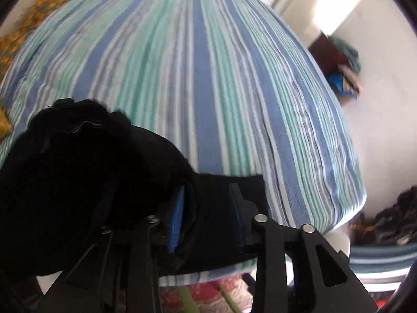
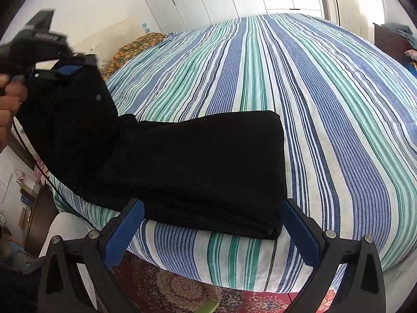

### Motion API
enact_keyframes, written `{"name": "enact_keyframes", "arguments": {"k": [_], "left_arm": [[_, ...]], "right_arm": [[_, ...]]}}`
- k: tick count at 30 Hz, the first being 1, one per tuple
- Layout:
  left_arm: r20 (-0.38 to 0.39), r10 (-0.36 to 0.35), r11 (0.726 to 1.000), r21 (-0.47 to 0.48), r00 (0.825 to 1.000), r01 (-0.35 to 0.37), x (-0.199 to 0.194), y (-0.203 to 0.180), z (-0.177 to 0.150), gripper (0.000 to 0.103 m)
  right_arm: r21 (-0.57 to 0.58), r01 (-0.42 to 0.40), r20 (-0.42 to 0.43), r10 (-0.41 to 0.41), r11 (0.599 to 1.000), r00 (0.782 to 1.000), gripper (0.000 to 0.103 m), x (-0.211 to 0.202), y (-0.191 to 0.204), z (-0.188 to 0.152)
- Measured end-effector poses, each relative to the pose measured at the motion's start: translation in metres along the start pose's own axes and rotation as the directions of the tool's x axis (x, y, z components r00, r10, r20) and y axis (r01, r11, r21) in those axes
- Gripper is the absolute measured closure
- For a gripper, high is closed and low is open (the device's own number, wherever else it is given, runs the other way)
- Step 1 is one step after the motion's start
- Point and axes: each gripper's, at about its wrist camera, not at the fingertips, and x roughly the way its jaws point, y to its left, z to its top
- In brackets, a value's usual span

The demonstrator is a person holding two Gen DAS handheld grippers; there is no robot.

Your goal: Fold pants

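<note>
The pants (image 2: 198, 167) are plain black with a fine woven texture and lie on the near edge of the bed (image 2: 338, 104), on its sheet striped in blue, green and white. The part on the sheet is a flat, layered slab with a straight right-hand edge and a squared corner hanging just over the mattress side. The other part rises from that slab toward the upper left of the right wrist view, lifted off the bed, where a small pale button shows on the cloth. The left tool (image 2: 62, 71) has that raised end: black fabric sits between its blue pads, and the person's hand (image 2: 10, 104) grips the handle beside it. In the left wrist view the cloth bunches dark around the left pad (image 1: 177, 221), with a thin pale seam line visible higher up. The right tool (image 2: 211, 224) hovers just over the bed edge, its jaws spread wide with nothing between them.
</note>
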Motion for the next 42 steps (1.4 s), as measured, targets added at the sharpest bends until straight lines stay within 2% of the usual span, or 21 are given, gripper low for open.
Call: {"name": "enact_keyframes", "arguments": {"k": [1, 2, 5, 7, 9, 11, 13, 15, 17, 18, 20, 22, 23, 25, 27, 30, 34, 38, 40, 41, 42], "left_arm": [[0.006, -0.088, 0.994, 0.072, 0.996, 0.088, -0.001, -0.029, 0.001, 0.067], [0.012, -0.143, 0.982, 0.127, 0.990, 0.140, -0.008, -0.051, 0.000, 0.065], [0.069, -0.150, 0.967, 0.219, 0.986, 0.131, -0.041, -0.080, 0.002, 0.053], [0.134, -0.145, 0.964, 0.242, 0.980, 0.110, -0.058, -0.069, 0.009, 0.044], [0.219, -0.097, 0.972, 0.229, 0.971, 0.045, -0.079, -0.041, 0.006, 0.038], [0.290, -0.006, 0.981, 0.189, 0.957, -0.051, -0.084, 0.002, 0.000, 0.033], [0.312, 0.088, 0.984, 0.123, 0.946, -0.132, -0.078, 0.053, -0.012, 0.032], [0.292, 0.151, 0.982, 0.068, 0.945, -0.178, -0.062, 0.090, -0.031, 0.032], [0.237, 0.216, 0.974, 0.018, 0.947, -0.226, -0.036, 0.121, -0.052, 0.033], [0.215, 0.233, 0.971, 0.002, 0.949, -0.239, -0.019, 0.133, -0.063, 0.033], [0.177, 0.260, 0.965, -0.022, 0.949, -0.260, 0.010, 0.152, -0.084, 0.034], [0.143, 0.286, 0.958, -0.027, 0.948, -0.285, 0.033, 0.163, -0.098, 0.036], [0.127, 0.302, 0.953, -0.029, 0.945, -0.301, 0.043, 0.168, -0.104, 0.036], [0.093, 0.306, 0.952, -0.038, 0.947, -0.304, 0.053, 0.179, -0.114, 0.036], [0.058, 0.288, 0.957, -0.046, 0.956, -0.285, 0.060, 0.181, -0.121, 0.036], [0.045, 0.286, 0.958, -0.034, 0.957, -0.284, 0.065, 0.177, -0.124, 0.036], [0.050, 0.277, 0.961, -0.040, 0.960, -0.275, 0.066, 0.174, -0.124, 0.034], [0.052, 0.262, 0.964, -0.057, 0.964, -0.259, 0.067, 0.178, -0.125, 0.034], [0.048, 0.263, 0.963, -0.070, 0.964, -0.259, 0.065, 0.181, -0.125, 0.034], [0.046, 0.264, 0.962, -0.079, 0.964, -0.259, 0.062, 0.184, -0.125, 0.034], [0.050, 0.258, 0.963, -0.090, 0.965, -0.253, 0.056, 0.186, -0.125, 0.035]], "right_arm": [[0.008, 0.001, 0.002, -0.001, 1.000, 1.000, 0.000, -0.001, -0.002, 0.000], [0.016, 0.003, 0.004, -0.003, 1.000, 1.000, 0.000, -0.002, -0.003, 0.000], [0.036, 0.000, 0.019, 0.000, 0.999, 1.000, 0.000, -0.008, -0.009, 0.000], [0.059, -0.004, 0.025, 0.003, 0.998, 1.000, 0.000, -0.011, -0.014, 0.000], [0.091, -0.020, 0.030, 0.017, 0.996, 0.999, 0.000, -0.012, -0.020, 0.001], [0.102, -0.058, 0.038, 0.055, 0.993, 0.998, 0.000, -0.014, -0.023, 0.004], [0.080, -0.143, 0.050, 0.140, 0.986, 0.989, 0.000, -0.017, -0.020, 0.010], [0.030, -0.277, 0.044, 0.275, 0.960, 0.960, 0.000, -0.018, -0.013, 0.018], [-0.032, -0.381, -0.023, 0.380, 0.924, 0.925, 0.000, -0.009, -0.004, 0.027], [-0.057, -0.409, -0.069, 0.405, 0.911, 0.912, 0.000, 0.000, 0.000, 0.032], [-0.116, -0.402, -0.143, 0.385, 0.908, 0.912, 0.001, 0.018, 0.008, 0.037], [-0.138, -0.410, -0.211, 0.377, 0.902, 0.902, 0.009, 0.039, 0.009, 0.042], [-0.122, -0.421, -0.244, 0.384, 0.899, 0.891, 0.016, 0.050, 0.007, 0.045], [-0.048, -0.428, -0.288, 0.398, 0.902, 0.871, 0.020, 0.071, -0.003, 0.050], [0.032, -0.456, -0.328, 0.440, 0.890, 0.836, 0.033, 0.089, -0.012, 0.053], [0.125, -0.523, -0.372, 0.529, 0.843, 0.763, 0.034, 0.102, -0.018, 0.060], [0.239, -0.535, -0.427, 0.583, 0.810, 0.691, 0.035, 0.121, -0.027, 0.069], [0.267, -0.469, -0.489, 0.538, 0.842, 0.687, 0.039, 0.143, -0.022, 0.075], [0.261, -0.479, -0.498, 0.542, 0.838, 0.677, 0.055, 0.147, -0.014, 0.076], [0.274, -0.491, -0.490, 0.559, 0.827, 0.669, 0.067, 0.148, -0.011, 0.077], [0.296, -0.500, -0.474, 0.580, 0.813, 0.663, 0.076, 0.148, -0.011, 0.078]]}}
